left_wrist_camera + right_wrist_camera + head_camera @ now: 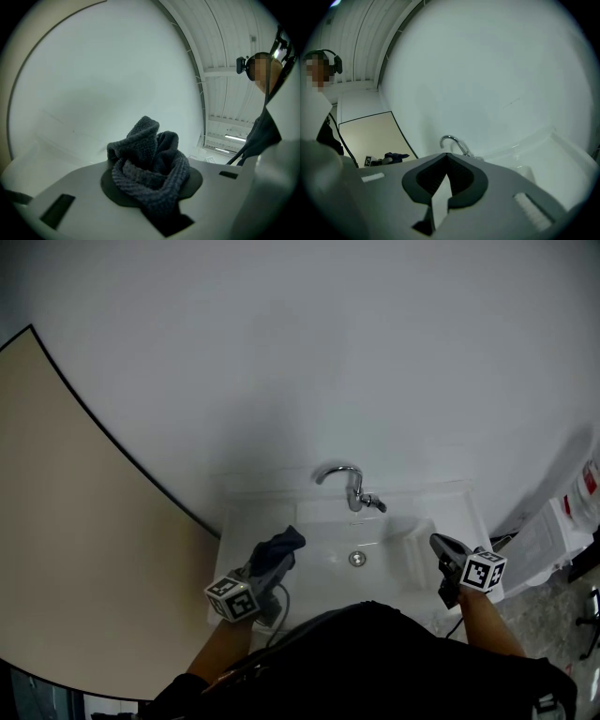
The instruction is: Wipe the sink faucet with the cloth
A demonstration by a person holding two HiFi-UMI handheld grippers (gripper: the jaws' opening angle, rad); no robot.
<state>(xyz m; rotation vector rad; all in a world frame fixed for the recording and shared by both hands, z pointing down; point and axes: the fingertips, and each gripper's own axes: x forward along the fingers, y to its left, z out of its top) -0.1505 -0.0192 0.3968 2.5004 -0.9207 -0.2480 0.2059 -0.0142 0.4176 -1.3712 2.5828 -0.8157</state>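
**Faucet behind, grippers either side**

The faucet stands at the sink's rear rim, with the drain before it. The cloth sits between the left gripper's jaws over the sink's left side; the right gripper is over its right side

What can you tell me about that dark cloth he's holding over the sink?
The cloth is dark blue-grey with a ribbed, knitted look, soft and crumpled into a bunch. It is clamped in the left gripper, and its folds stick up past the pads. In the head view it sits over the left side of the white sink, apart from the chrome faucet. Only the gripper visibly touches it.
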